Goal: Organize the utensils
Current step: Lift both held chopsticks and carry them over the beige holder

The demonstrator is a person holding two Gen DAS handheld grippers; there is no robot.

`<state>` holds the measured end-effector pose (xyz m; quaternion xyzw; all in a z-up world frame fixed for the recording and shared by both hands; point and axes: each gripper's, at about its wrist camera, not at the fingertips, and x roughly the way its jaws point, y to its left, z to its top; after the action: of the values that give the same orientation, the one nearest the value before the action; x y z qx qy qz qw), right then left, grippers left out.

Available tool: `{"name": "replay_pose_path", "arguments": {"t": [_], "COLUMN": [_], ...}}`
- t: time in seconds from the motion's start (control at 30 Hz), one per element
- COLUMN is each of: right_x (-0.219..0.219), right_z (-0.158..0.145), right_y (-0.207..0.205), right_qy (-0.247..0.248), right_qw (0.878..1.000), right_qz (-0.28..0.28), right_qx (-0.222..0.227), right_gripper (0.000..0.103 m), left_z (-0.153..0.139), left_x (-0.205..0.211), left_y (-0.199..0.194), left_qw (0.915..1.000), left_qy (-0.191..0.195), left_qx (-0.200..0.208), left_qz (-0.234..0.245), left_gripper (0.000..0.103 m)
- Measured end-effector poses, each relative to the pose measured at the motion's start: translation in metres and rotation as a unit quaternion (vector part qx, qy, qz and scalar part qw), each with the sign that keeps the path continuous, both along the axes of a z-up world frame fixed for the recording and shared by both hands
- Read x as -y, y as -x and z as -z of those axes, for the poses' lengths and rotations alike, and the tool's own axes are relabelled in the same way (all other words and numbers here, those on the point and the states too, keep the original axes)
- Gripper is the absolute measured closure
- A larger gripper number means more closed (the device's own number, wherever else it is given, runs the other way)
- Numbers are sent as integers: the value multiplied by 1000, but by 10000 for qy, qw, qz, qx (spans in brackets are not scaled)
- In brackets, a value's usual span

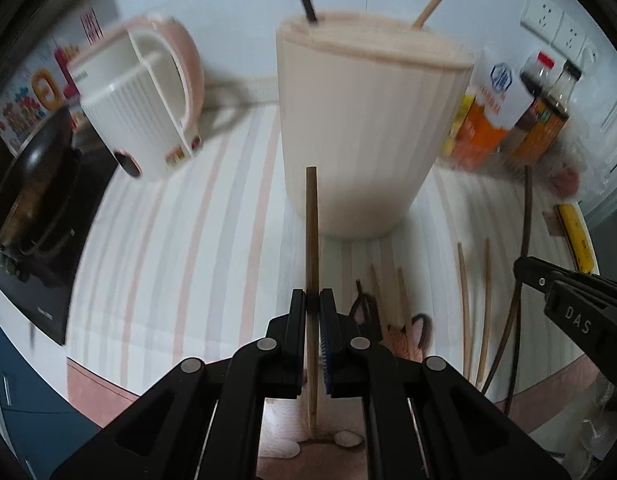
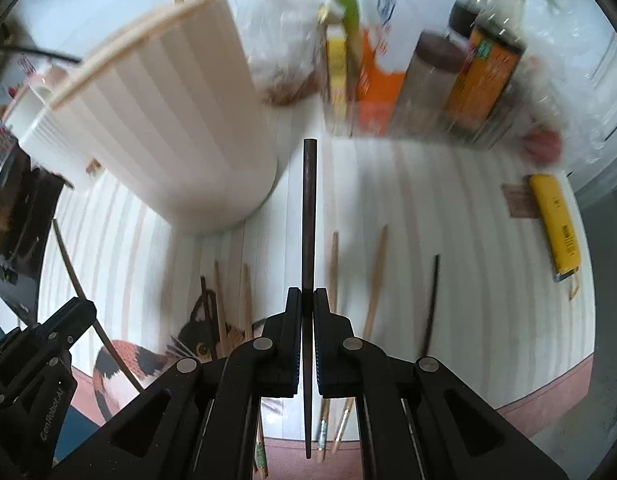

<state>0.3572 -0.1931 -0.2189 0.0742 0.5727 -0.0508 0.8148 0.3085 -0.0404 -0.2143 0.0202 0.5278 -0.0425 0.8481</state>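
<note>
My left gripper (image 1: pixel 313 300) is shut on a light brown wooden chopstick (image 1: pixel 311 232), held above the striped mat and pointing toward the tall cream ribbed holder (image 1: pixel 360 128). A black and a light chopstick stand in that holder. My right gripper (image 2: pixel 307 298) is shut on a dark brown chopstick (image 2: pixel 309 208), with the holder (image 2: pixel 176 120) to its left. Several more chopsticks (image 2: pixel 374 280) lie on the mat (image 2: pixel 448 208) below. The right gripper (image 1: pixel 568 292) shows at the left wrist view's right edge; the left gripper (image 2: pixel 40 360) shows at the right wrist view's lower left.
A white and pink divided caddy (image 1: pixel 144 96) stands left of the holder, beside a dark pan on a cooktop (image 1: pixel 32 200). Sauce bottles and cartons (image 2: pixel 448 72) line the back wall. A yellow flat object (image 2: pixel 556 224) lies at the mat's right. The mat bears a cat print (image 2: pixel 140 360).
</note>
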Motion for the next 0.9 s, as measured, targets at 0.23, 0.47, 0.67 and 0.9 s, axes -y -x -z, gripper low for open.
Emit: {"name": "replay_pose_path", "arguments": {"t": [0.23, 0.47, 0.67, 0.9], "right_x": [15, 24, 31, 43], "right_z": [-25, -53, -92, -135], "right_y": [-7, -5, -5, -16], "right_qy": [-49, -134, -273, -545], "right_qw": [9986, 9945, 9888, 9818], "right_qz": [194, 298, 353, 324], "right_qx": [482, 995, 1427, 1788], "right_gripper": [97, 97, 97, 97], "left_z": [-37, -78, -118, -168], "left_x": [9, 20, 28, 28], "left_y": [8, 11, 7, -15], "left_qw": [9990, 9954, 9906, 9841], "left_qy": [67, 156, 404, 981], "left_qx": [430, 935, 1281, 1474], "left_qz": [14, 170, 258, 151], "left_gripper": [99, 99, 99, 99]}}
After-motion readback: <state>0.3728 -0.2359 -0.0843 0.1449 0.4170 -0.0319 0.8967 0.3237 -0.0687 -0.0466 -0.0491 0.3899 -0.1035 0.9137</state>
